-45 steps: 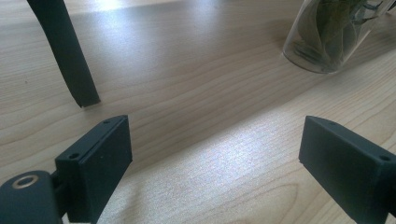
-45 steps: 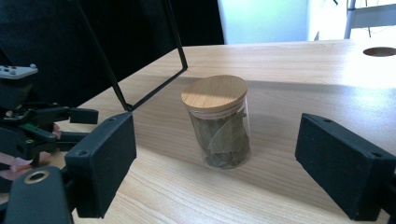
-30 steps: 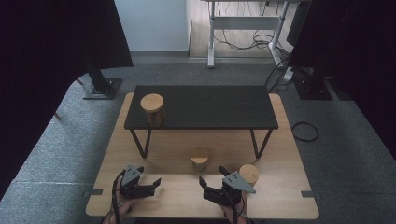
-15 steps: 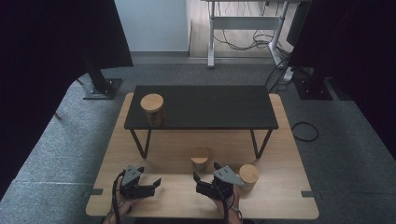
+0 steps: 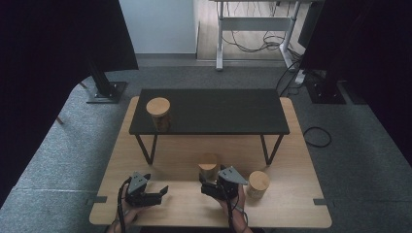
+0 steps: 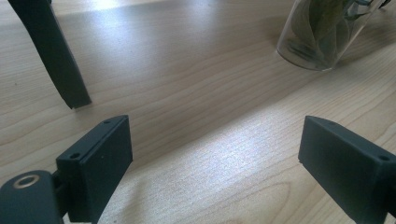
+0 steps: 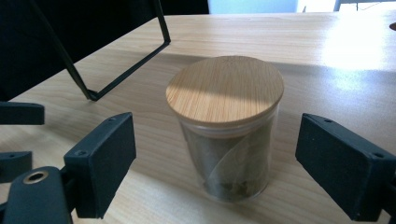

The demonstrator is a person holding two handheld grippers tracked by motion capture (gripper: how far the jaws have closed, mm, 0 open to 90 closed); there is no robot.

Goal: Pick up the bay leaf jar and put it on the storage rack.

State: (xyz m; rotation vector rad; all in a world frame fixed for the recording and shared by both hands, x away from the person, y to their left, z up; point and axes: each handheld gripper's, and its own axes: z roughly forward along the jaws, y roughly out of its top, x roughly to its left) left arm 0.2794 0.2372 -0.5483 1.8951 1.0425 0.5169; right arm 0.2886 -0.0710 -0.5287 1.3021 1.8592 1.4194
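Three glass jars with bamboo lids and leaves inside are in view. One jar (image 5: pixel 159 112) stands on the black shelf (image 5: pixel 218 110). The middle jar (image 5: pixel 208 165) (image 7: pixel 225 126) stands on the wooden table in front of the shelf. A third jar (image 5: pixel 258 183) stands to its right. My right gripper (image 5: pixel 206 187) (image 7: pixel 215 140) is open. The middle jar sits just ahead in line with its gap, and the pads are clear of the glass on both sides. My left gripper (image 5: pixel 161 193) (image 6: pixel 212 144) is open over bare wood, with the middle jar (image 6: pixel 322 35) farther off.
The shelf's thin black legs (image 5: pixel 147 148) (image 7: pixel 84 84) (image 6: pixel 56 60) stand on the wooden table (image 5: pixel 291 204). The left gripper's fingers (image 7: pixel 18 113) show at the left edge of the right gripper view. Grey carpet surrounds the table.
My right gripper has moved left, away from the right-hand jar and up to the middle jar. The left gripper has stayed put.
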